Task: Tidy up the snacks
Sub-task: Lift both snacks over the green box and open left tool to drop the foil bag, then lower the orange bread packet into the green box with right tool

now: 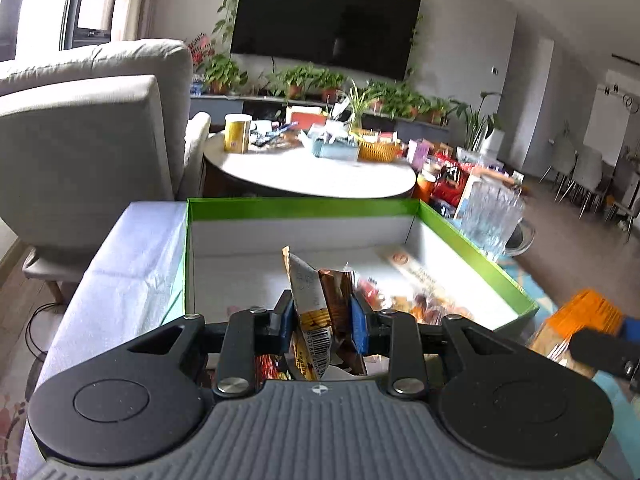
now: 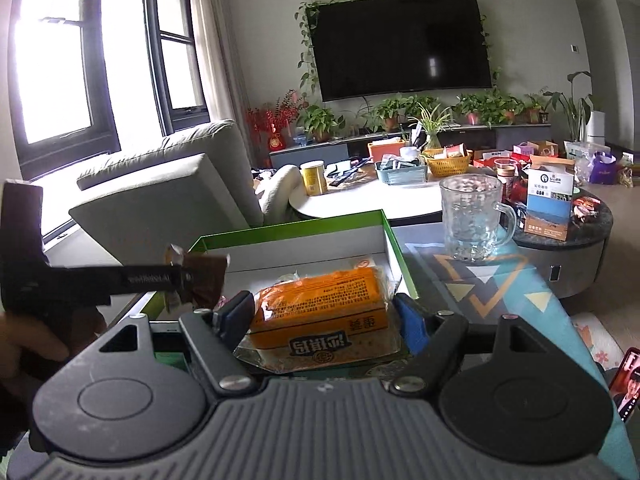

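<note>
My left gripper (image 1: 323, 314) is shut on brown and gold snack packets (image 1: 316, 300), held over the near edge of a green box (image 1: 304, 204) with a white inside. Several snacks (image 1: 420, 292) lie in the box at the right. My right gripper (image 2: 326, 312) is shut on an orange snack pack (image 2: 320, 304) in clear wrap, held near the green box's (image 2: 288, 226) front right corner. The left gripper (image 2: 192, 278) with its packets shows at the left of the right wrist view. The orange pack (image 1: 580, 320) shows at the right of the left wrist view.
A glass mug (image 2: 472, 216) stands right of the box on a patterned mat (image 2: 480, 280). A round white table (image 1: 312, 172) with a can, baskets and clutter lies beyond. A grey sofa (image 1: 88, 128) is at the left. A phone (image 2: 626, 384) lies at the right edge.
</note>
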Tool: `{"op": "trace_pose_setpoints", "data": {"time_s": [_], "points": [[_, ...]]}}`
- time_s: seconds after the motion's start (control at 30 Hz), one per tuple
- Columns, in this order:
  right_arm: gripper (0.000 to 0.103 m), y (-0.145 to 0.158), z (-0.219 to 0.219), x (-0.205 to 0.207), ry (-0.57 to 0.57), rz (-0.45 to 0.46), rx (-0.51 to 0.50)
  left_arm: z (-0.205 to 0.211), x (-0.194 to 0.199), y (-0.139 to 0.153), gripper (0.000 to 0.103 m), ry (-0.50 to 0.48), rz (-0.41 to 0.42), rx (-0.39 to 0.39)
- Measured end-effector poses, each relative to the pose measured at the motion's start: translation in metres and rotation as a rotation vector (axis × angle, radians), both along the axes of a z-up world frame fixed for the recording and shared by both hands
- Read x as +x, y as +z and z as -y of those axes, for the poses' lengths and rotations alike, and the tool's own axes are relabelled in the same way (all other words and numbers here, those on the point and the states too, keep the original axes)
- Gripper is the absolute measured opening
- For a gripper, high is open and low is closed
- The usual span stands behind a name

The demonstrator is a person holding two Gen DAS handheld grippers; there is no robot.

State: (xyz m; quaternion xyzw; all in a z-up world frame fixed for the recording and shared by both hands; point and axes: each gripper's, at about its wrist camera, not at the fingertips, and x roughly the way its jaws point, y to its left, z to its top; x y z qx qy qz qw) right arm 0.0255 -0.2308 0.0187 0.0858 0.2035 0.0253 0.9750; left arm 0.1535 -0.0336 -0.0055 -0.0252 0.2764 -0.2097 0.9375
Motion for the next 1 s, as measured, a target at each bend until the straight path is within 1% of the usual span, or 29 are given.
{"op": "trace_pose_setpoints", "data": {"time_s": [0.07, 0.1, 0.13, 0.2, 0.53, 0.83, 1.0], "points": [[0.047, -0.001, 0.003, 0.000, -0.004, -0.001, 0.006, 0.001, -0.001, -0.002, 0.029, 0.007, -0.007, 0.012], [0.047, -0.002, 0.004, 0.001, -0.005, -0.002, 0.010, 0.001, -0.001, -0.002, 0.034, 0.013, -0.006, 0.017], [0.047, -0.003, 0.004, 0.001, -0.005, -0.003, 0.015, 0.000, -0.001, -0.001, 0.043, 0.019, -0.005, 0.021], [0.047, -0.004, 0.005, 0.000, -0.001, -0.001, 0.023, 0.000, -0.003, 0.000, 0.049, 0.038, 0.003, 0.028], [0.047, -0.001, 0.007, 0.002, 0.005, 0.011, 0.039, -0.006, -0.018, 0.008, 0.050, 0.048, 0.038, 0.037], [0.047, 0.010, -0.004, 0.012, 0.038, 0.049, 0.035, -0.024, -0.033, 0.009, 0.050, 0.077, 0.035, 0.022], [0.047, 0.014, -0.009, 0.021, 0.051, 0.054, 0.036, -0.033, -0.040, 0.010, 0.050, 0.093, 0.042, 0.017]]}}
